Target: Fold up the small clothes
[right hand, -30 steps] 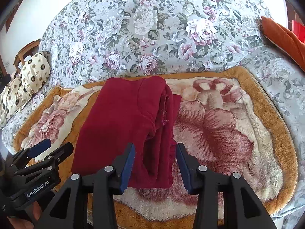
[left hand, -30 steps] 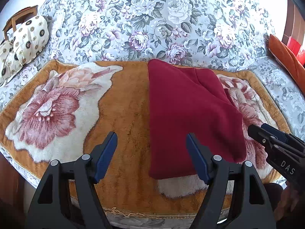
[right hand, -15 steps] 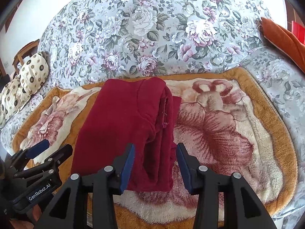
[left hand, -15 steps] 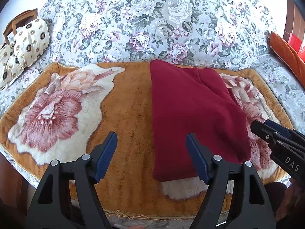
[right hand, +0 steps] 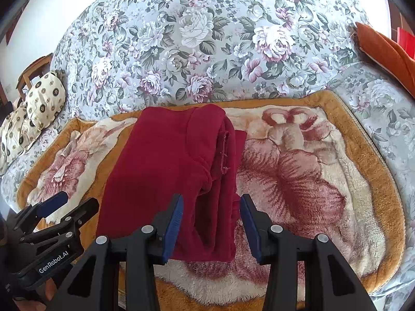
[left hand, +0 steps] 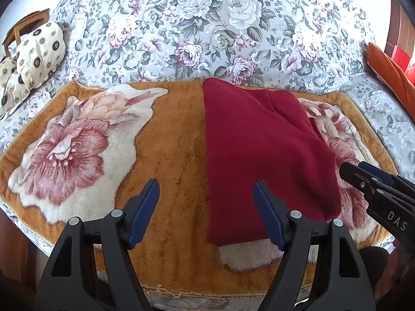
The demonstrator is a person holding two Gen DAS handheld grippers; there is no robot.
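Now the left gripper (left hand: 206,207) hangs wide open over the orange blanket (left hand: 176,155), holding nothing. The red garment (left hand: 264,155), already folded narrow, lies just to its right, long way running away from us. The right gripper (right hand: 211,223) is nearer, right over the garment's near end, half open and not pinching it.

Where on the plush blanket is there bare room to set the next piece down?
Widest bare patch: plush blanket left of the red garment, out to the patterned cushions. Second patch: right of the garment, toward the orange cushion. Crowded at the garment's near edge, where left gripper and right gripper hover open.
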